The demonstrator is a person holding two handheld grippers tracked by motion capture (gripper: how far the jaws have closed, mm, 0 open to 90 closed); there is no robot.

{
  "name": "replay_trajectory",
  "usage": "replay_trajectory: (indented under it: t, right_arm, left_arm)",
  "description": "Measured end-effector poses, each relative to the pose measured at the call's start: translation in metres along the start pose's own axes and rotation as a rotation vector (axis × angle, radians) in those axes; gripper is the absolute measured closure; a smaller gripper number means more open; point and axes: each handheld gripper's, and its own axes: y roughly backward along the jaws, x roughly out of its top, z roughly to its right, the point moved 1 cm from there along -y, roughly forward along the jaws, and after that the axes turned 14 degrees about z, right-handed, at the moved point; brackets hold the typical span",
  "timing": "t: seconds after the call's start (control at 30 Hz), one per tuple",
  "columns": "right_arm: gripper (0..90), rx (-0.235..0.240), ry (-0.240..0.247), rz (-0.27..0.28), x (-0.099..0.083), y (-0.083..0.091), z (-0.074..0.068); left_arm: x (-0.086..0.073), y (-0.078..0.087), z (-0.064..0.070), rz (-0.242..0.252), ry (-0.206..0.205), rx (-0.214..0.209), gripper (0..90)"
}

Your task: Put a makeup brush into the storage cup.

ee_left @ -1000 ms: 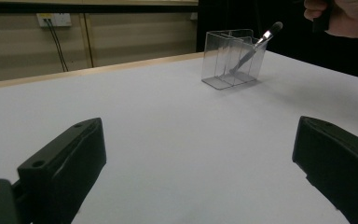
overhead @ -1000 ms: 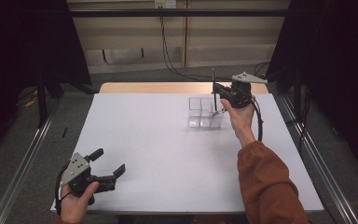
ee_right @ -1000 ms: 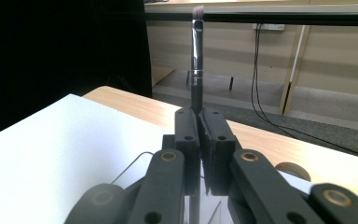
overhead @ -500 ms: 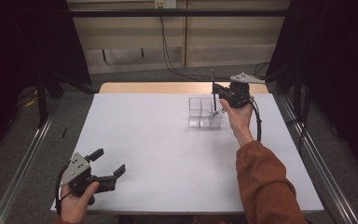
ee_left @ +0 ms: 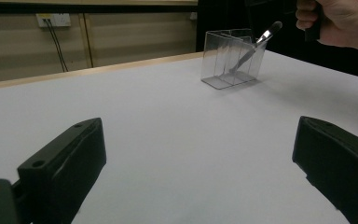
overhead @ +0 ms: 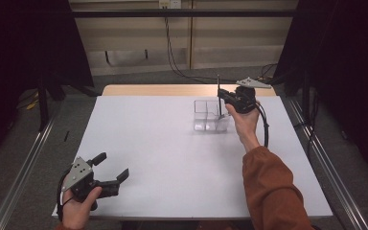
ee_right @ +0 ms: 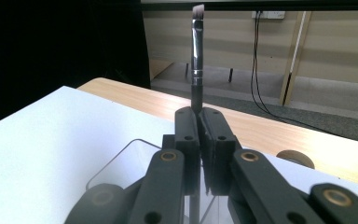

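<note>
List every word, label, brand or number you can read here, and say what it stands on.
No readable text anywhere.
Makeup brush held by the right tongs: no print visible on its handle.
Clear organizer: unmarked.
Left tongs and their grey plate: no lettering.
Wall socket: too small to tell.

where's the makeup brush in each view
High view: the makeup brush stands upright, upper right of centre, clamped in the right gripper over the clear organiser.
Left gripper view: upper right, brush leaning inside the organiser.
Right gripper view: top centre, brush rising from the shut jaws.
Shared landmark: the clear organiser.
</note>
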Motion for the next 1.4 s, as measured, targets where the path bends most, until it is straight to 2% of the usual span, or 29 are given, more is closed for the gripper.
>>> replay_trajectory:
  t: [0.27,0.53,0.97,1.4]
  right_arm:
    - [86.0,-0.001,0.018,-0.034,-0.005,0.002,-0.004]
    - [86.0,-0.006,0.001,-0.053,-0.011,0.008,0.0]
    - [85.8,0.005,0.022,-0.114,-0.012,0.007,-0.001]
    - [85.6,0.003,0.009,-0.133,-0.016,0.007,0.001]
  left_arm:
    - [0.0,0.0,0.0,-0.001,-0.002,0.0,2.8]
    - [0.0,-0.001,0.0,-0.004,-0.005,-0.001,2.8]
    - [0.0,-0.001,0.0,-0.004,-0.006,-0.004,2.8]
    - [0.0,-0.001,0.0,0.001,0.0,-0.002,2.8]
